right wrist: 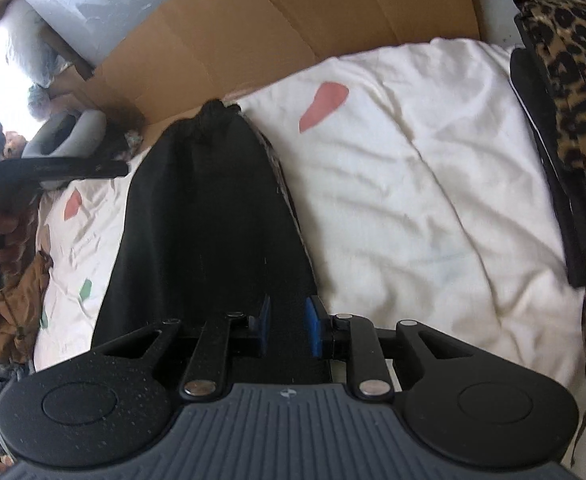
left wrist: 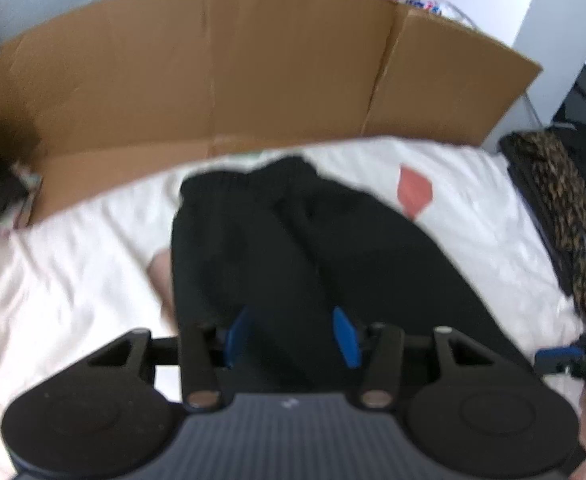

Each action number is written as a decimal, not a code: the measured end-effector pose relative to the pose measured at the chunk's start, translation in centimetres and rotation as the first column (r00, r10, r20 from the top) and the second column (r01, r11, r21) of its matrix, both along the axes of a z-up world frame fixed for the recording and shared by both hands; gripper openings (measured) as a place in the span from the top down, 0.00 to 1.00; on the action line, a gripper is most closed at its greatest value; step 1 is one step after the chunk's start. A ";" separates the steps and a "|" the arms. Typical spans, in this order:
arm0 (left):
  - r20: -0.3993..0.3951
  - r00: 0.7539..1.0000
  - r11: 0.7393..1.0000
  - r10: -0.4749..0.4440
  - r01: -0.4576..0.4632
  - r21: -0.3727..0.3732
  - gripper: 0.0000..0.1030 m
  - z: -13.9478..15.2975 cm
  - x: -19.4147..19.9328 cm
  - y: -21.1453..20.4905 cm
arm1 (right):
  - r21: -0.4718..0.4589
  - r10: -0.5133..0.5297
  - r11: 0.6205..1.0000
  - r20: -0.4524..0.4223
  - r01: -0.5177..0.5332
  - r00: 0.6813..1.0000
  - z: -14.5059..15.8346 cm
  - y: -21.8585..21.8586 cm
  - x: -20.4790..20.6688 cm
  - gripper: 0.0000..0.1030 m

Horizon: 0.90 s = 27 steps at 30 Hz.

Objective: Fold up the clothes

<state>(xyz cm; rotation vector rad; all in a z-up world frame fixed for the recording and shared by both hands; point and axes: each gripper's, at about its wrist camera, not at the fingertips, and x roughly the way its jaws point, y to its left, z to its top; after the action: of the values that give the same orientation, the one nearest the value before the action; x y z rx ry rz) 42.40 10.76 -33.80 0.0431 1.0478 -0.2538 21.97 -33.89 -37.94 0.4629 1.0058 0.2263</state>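
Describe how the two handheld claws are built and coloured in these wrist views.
Both look alike. The left claw and right claw each have blue finger pads on black linkage arms with silver pivot rivets, two round black housings, and a ribbed grey centre plate bearing a small white mark. No cables or sleeves can be made out.

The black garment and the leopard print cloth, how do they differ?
The black garment is plain and lies spread in the middle of the white bedding; the leopard print cloth is spotted tan and black and sits at the bedding's edge, on top of something dark. Both rest on the bed.
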 end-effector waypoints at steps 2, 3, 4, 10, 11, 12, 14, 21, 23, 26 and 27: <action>-0.019 1.000 1.000 0.009 -0.008 0.020 0.47 -0.5 -1.7 0.4 | -0.015 0.015 1.000 -0.015 -0.015 1.000 -0.4 0.2 -0.6 0.80; -0.032 0.999 1.000 0.020 -0.020 0.016 0.47 -0.7 -2.6 0.8 | -0.023 0.020 1.000 -0.023 -0.020 1.000 -0.5 0.2 -0.9 0.80; -0.046 0.998 0.999 0.033 -0.033 0.005 0.47 -0.8 -3.6 1.3 | -0.022 0.015 1.000 -0.032 -0.015 0.999 -0.6 0.0 -1.2 0.80; -0.099 0.988 0.993 0.117 -0.117 -0.001 0.46 -1.5 -9.1 3.3 | -0.043 0.019 0.999 -0.081 -0.023 0.997 -1.0 -0.2 -3.2 0.80; -0.111 0.984 0.990 0.139 -0.141 -0.008 0.43 -1.6 -10.0 3.8 | -0.046 0.024 0.999 -0.091 -0.028 0.996 -1.1 -0.2 -3.5 0.80; -0.123 0.979 0.986 0.161 -0.164 -0.014 0.43 -1.8 -11.0 4.2 | -0.051 0.026 0.998 -0.099 -0.031 0.995 -1.2 -0.3 -3.8 0.80; -0.132 0.974 0.983 0.183 -0.186 -0.009 0.43 -2.0 -12.7 4.8 | -0.065 0.018 0.998 -0.123 -0.026 0.992 -1.5 -0.5 -4.5 0.80; -0.178 0.944 0.956 0.279 -0.290 -0.044 0.42 -2.6 -18.1 6.3 | -0.066 0.027 0.997 -0.174 -0.039 0.984 -2.1 -0.7 -6.8 0.81; -0.194 0.936 0.949 0.293 -0.309 -0.060 0.42 -2.8 -19.4 6.5 | -0.065 0.028 0.997 -0.193 -0.041 0.981 -2.1 -0.9 -7.5 0.81; -0.219 0.922 0.933 0.320 -0.347 -0.095 0.42 -3.2 -21.4 6.8 | -0.055 0.029 0.998 -0.226 -0.043 0.974 -2.2 -1.2 -8.3 0.81; -0.229 0.914 0.923 0.336 -0.367 -0.114 0.42 -3.3 -22.1 6.9 | -0.053 0.034 0.997 -0.234 -0.048 0.972 -2.2 -1.2 -8.7 0.80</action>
<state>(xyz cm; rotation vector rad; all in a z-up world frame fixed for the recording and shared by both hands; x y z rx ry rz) 20.33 17.69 -37.13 -0.3179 1.2169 -0.0083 13.30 -35.12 -40.13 0.4220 1.2494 0.1814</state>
